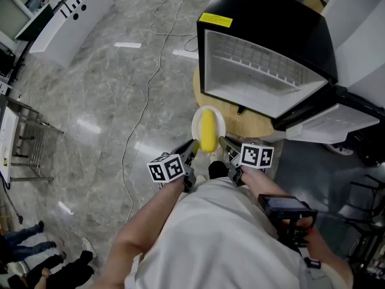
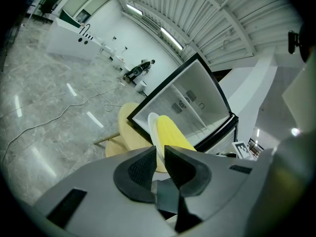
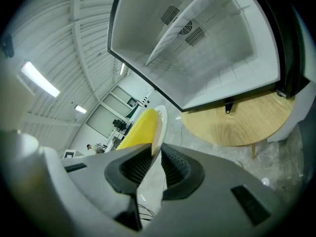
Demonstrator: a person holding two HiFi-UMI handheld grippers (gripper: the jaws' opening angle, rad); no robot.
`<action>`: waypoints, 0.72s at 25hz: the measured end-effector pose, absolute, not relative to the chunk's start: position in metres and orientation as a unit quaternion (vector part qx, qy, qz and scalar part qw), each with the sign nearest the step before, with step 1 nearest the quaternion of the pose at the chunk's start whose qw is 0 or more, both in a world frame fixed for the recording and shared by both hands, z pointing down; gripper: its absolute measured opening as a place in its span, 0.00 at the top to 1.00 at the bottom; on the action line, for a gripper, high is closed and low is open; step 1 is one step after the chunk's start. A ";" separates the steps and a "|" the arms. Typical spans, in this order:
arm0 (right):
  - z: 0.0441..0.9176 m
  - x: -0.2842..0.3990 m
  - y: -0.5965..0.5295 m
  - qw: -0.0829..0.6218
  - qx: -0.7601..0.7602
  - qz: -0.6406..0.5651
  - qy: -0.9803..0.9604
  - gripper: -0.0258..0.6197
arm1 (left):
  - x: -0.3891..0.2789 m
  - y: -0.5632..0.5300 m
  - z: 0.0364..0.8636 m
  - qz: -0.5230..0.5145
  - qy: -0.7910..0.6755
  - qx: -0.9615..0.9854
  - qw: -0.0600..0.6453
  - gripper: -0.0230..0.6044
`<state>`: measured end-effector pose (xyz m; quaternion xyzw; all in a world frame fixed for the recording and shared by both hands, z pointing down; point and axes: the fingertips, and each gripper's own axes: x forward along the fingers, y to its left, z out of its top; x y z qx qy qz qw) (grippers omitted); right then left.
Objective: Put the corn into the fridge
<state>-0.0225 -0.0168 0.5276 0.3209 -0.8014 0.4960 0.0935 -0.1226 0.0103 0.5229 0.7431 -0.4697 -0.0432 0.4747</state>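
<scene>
L gripper [image 1: 192, 146] & R gripper [image 1: 222, 141] both clamped on white plate [image 1: 195, 123] rim, corn [image 1: 207, 131] lying on it, before open fridge [image 1: 271, 29].

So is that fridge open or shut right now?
Open. The fridge shows its white inside and wire shelf in the head view.

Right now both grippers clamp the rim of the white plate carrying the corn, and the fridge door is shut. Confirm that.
One thing is wrong: the fridge stands open, its white inside showing in the head view. The rest holds: the left gripper and the right gripper are each shut on the plate rim, with the corn lying on it.
</scene>
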 end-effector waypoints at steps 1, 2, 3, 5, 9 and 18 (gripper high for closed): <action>0.528 -0.023 -0.021 0.094 0.320 0.496 -0.801 0.86 | -0.123 0.006 0.523 -0.043 -0.470 0.743 0.475 0.87; 0.529 -0.022 -0.024 0.095 0.320 0.497 -0.801 0.86 | -0.123 0.002 0.524 -0.043 -0.469 0.743 0.474 0.87; 0.530 -0.022 -0.029 0.096 0.320 0.497 -0.801 0.86 | -0.122 -0.002 0.524 -0.043 -0.469 0.743 0.475 0.87; 0.531 -0.019 -0.038 0.098 0.321 0.497 -0.800 0.86 | -0.119 -0.010 0.525 -0.042 -0.468 0.743 0.477 0.87; 0.535 -0.012 -0.054 0.102 0.323 0.497 -0.799 0.86 | -0.112 -0.027 0.530 -0.037 -0.466 0.743 0.479 0.87; 0.548 0.007 -0.094 0.112 0.327 0.495 -0.797 0.86 | -0.092 -0.065 0.541 -0.023 -0.463 0.743 0.483 0.87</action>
